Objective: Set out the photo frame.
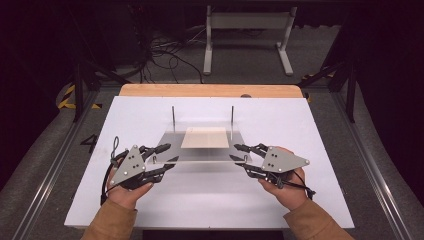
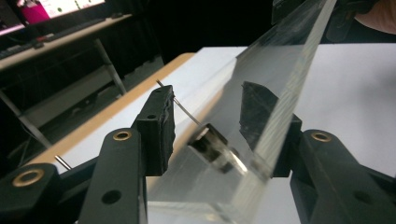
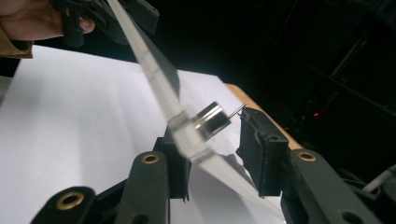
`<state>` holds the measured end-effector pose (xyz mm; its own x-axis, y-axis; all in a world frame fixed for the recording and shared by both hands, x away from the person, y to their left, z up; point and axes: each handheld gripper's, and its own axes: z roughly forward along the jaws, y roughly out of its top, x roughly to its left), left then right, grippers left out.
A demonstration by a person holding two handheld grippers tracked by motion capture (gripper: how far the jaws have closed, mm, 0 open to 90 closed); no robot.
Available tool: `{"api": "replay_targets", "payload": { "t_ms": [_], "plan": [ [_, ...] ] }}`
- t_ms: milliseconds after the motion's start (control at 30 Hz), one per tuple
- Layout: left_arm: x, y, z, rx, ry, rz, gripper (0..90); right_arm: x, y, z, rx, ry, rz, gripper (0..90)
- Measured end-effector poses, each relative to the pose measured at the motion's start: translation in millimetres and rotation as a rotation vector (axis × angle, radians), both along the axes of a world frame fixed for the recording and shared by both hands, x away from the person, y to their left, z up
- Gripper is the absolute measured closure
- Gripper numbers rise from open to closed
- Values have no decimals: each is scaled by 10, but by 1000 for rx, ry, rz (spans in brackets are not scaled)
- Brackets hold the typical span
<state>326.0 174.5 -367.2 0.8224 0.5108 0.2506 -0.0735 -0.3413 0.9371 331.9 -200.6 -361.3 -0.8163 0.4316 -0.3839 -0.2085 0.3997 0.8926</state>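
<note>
Starting at the jaws: on our left gripper (image 2: 205, 126) the two black pads sit apart with the corner of a clear acrylic plate (image 2: 280, 70) between them. The right-hand pad looks pressed to the plate's face, the other pad has a gap, so we can't call it clamped. Same story on our right gripper (image 3: 215, 144): jaws apart, the plate's (image 3: 154, 74) edge running between them, one pad against it, the other clear of it. In both gripper views a small silver cylinder (image 2: 215, 147) sits on the underside of the plate's corner, with a thin metal pin (image 2: 187, 112) poking out past it.

From the high view, both hands come in from the bottom in tan sleeves, left hand (image 1: 127, 192) and right hand (image 1: 285, 187) angled inward, each gripper holding one near corner of the plate (image 1: 200, 150). The plate looks raised at its near edge, over the middle of a white board (image 1: 300, 200), with a beige sheet (image 1: 205, 137) showing through it and two upright thin rods (image 1: 173, 117) at its far corners.

The board lies on a wooden table (image 1: 210, 90). Beyond it there's grey floor, tangled cables (image 1: 165, 55) and a white frame (image 1: 247, 35). The left gripper view also catches a lit monitor (image 2: 56, 9) on a desk off to the side.
</note>
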Motion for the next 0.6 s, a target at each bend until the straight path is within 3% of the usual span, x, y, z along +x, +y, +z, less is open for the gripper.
{"api": "replay_targets", "payload": {
  "t_ms": [333, 400, 600],
  "plan": [
    [5, -94, 400, 7, -64, 4, 561, -17, -53, 334, 12, -113, -40, 643],
    [-21, -121, 485, 6, -89, 0, 562, -51, -80, 400, 20, -126, -42, 644],
    [-73, -166, 644, -9, -113, -29, 578, -134, -177, 558, 55, -159, -35, 648]
  ]
}}
